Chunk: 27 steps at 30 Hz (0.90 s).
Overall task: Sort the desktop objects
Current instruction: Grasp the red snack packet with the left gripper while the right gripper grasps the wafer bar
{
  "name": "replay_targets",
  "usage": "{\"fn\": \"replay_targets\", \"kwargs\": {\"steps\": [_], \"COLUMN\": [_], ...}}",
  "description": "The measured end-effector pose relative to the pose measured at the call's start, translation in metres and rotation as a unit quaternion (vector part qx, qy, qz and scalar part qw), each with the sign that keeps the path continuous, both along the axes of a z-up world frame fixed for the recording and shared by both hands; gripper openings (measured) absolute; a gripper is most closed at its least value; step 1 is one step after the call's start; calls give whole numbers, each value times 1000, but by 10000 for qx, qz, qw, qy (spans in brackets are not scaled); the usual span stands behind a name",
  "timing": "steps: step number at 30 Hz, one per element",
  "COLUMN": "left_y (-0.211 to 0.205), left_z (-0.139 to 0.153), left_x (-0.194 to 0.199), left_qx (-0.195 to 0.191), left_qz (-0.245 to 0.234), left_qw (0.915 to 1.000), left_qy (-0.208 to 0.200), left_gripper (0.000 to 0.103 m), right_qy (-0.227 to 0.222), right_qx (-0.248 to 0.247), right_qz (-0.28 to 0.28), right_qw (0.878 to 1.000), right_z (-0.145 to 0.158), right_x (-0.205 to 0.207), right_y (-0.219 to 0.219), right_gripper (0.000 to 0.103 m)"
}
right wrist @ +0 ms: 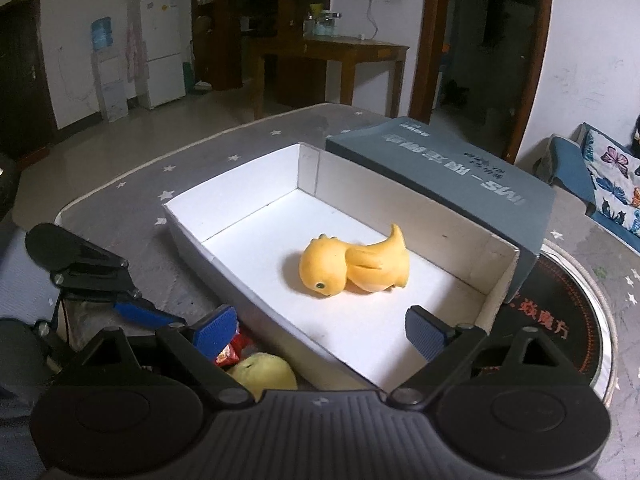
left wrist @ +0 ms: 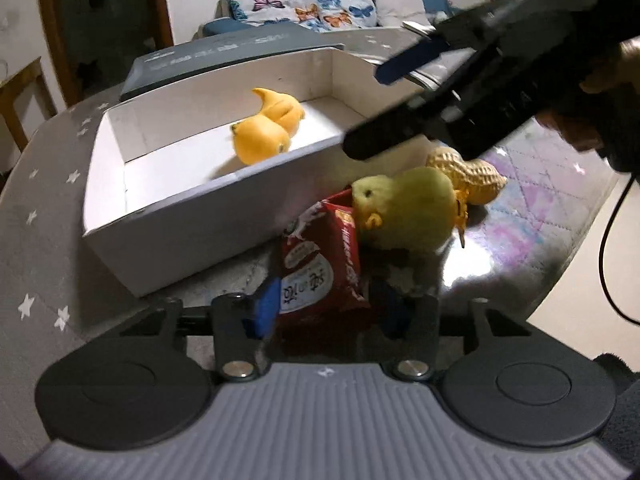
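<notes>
Red, glossy snack packet (left wrist: 320, 276) sits clamped between the left gripper (left wrist: 326, 308) jaws, narrowly parted. Just ahead lie a matte green pear (left wrist: 404, 210) and ridged peanut (left wrist: 472, 178). Right gripper (right wrist: 320, 330) gapes wide, empty, over the white cardboard box (right wrist: 440, 216) holding a smooth yellow duck (right wrist: 354, 266).

Butterfly-print cushion (left wrist: 316, 2), white fridge (right wrist: 162, 50), wooden table (right wrist: 340, 60).

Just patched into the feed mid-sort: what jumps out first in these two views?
A yellow duck toy lies alone in the open white box. Outside its near wall, the left gripper straddles a red snack packet, with a green pear and peanut toy beyond. The right gripper hangs open over the box.
</notes>
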<state>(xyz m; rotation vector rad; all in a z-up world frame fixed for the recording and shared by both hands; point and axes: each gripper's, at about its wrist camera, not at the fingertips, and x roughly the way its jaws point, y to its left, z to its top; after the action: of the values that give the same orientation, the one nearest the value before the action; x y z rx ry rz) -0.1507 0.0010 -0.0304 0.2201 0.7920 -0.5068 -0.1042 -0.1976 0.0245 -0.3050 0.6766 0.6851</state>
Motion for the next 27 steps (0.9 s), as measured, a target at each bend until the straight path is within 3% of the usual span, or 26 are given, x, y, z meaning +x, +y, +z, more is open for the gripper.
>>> {"fn": "replay_targets", "kwargs": {"steps": [4, 12, 18, 23, 27], "left_y": [18, 56, 72, 71, 67], "left_z": [2, 6, 18, 32, 28], "left_x": [-1, -11, -13, -15, -12], "left_qx": [-26, 165, -163, -397, -326], "left_qz": [117, -85, -91, -325, -325], "left_qw": [9999, 9998, 9997, 9987, 9989], "left_qy": [10, 64, 131, 37, 70], "left_gripper": [43, 41, 40, 30, 25], "right_qy": [39, 231, 353, 399, 406], "right_qx": [13, 174, 247, 405, 280], "right_qz": [117, 723, 992, 939, 975], "right_qw": [9999, 9970, 9941, 9940, 9940], "right_z": [0, 0, -4, 1, -2], "right_x": [-5, -26, -34, -32, -32], "right_y": [4, 24, 37, 35, 36], "right_gripper": [94, 93, 93, 93, 92]}}
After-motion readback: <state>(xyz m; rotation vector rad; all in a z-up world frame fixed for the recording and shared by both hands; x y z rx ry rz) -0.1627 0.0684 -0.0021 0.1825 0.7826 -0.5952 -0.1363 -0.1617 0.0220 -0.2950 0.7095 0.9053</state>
